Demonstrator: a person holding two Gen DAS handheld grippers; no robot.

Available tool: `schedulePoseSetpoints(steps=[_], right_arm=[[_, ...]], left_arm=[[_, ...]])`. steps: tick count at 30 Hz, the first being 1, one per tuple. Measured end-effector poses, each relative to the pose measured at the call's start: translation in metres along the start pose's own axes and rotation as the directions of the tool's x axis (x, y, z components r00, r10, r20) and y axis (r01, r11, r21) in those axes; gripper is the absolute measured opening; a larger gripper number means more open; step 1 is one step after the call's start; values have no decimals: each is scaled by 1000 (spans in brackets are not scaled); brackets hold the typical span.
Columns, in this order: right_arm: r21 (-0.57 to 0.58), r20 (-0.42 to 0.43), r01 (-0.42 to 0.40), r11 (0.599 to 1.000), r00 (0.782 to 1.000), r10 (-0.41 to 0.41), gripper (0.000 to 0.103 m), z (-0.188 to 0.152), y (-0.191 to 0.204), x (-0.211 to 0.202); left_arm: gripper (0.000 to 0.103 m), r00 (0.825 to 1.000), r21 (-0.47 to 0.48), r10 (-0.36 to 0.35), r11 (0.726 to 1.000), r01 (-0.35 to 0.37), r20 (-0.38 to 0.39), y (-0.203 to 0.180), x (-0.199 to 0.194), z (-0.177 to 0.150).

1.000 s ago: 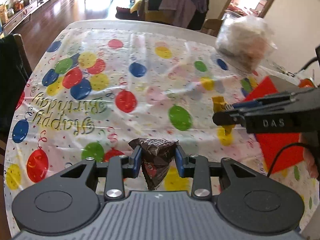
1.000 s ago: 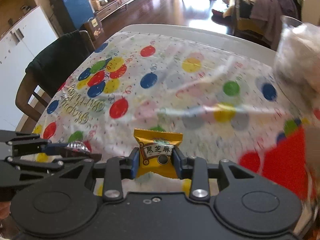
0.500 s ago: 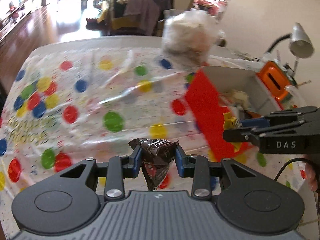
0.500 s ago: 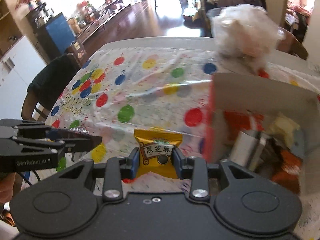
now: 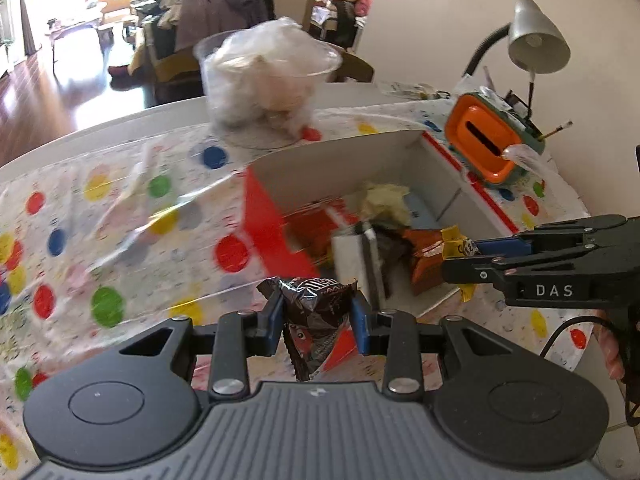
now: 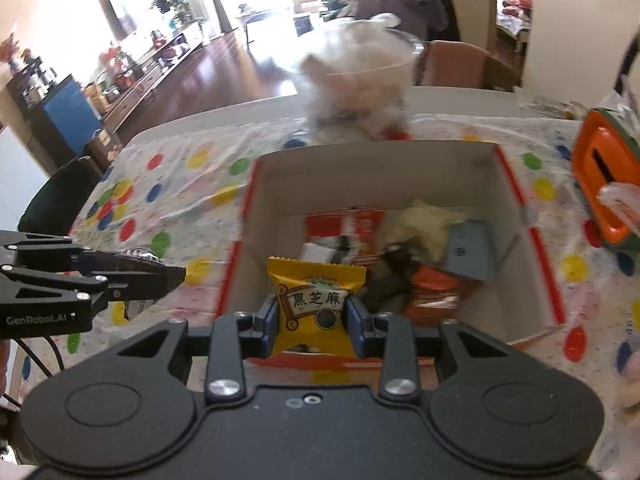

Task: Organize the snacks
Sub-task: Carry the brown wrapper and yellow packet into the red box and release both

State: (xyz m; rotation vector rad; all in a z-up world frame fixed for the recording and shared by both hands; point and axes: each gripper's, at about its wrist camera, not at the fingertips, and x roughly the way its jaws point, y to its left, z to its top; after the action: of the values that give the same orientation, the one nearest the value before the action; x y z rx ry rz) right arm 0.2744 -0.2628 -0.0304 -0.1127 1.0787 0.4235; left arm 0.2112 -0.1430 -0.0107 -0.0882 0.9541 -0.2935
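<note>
My left gripper (image 5: 317, 322) is shut on a dark brown chocolate packet (image 5: 316, 320), held above the tablecloth just left of the red and white cardboard box (image 5: 268, 232). My right gripper (image 6: 314, 320) is shut on a yellow sesame snack packet (image 6: 314, 312), held over the box's near wall (image 6: 236, 280). The box holds several snack packs, among them an orange one (image 6: 434, 292) and a pale yellow one (image 6: 428, 224). The right gripper also shows in the left wrist view (image 5: 464, 258) over the box, and the left gripper in the right wrist view (image 6: 176, 276).
A clear tub with a plastic bag (image 5: 272, 88) stands behind the box. An orange and green holder (image 5: 486, 144) and a grey desk lamp (image 5: 536, 40) are at the far right. A balloon-print tablecloth (image 5: 100, 208) covers the table. A dark chair (image 6: 60, 200) stands at the left.
Both grippers have swung right from the open tablecloth toward the box, each still holding its packet. The right gripper is now over the box; the left is at its left wall.
</note>
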Motion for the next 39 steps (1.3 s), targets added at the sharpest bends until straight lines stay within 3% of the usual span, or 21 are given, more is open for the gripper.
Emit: schedulePoseSetpoints(steps=[8, 16, 27, 39], right_arm=[[38, -4, 66, 997, 998, -66, 34, 6, -57, 6], [31, -51, 119, 992, 992, -117, 34, 26, -92, 37], [21, -132, 150, 988, 980, -146, 34, 45, -110, 93], [32, -157, 106, 994, 983, -99, 37, 45, -112, 104]], left_arm=[[33, 998, 56, 1, 998, 2, -58, -42, 44, 26], [33, 992, 78, 4, 997, 6, -123, -65, 91, 45], [34, 978, 120, 26, 993, -1, -208, -93, 144, 55], [35, 967, 94, 11, 995, 13, -255, -93, 165, 58]])
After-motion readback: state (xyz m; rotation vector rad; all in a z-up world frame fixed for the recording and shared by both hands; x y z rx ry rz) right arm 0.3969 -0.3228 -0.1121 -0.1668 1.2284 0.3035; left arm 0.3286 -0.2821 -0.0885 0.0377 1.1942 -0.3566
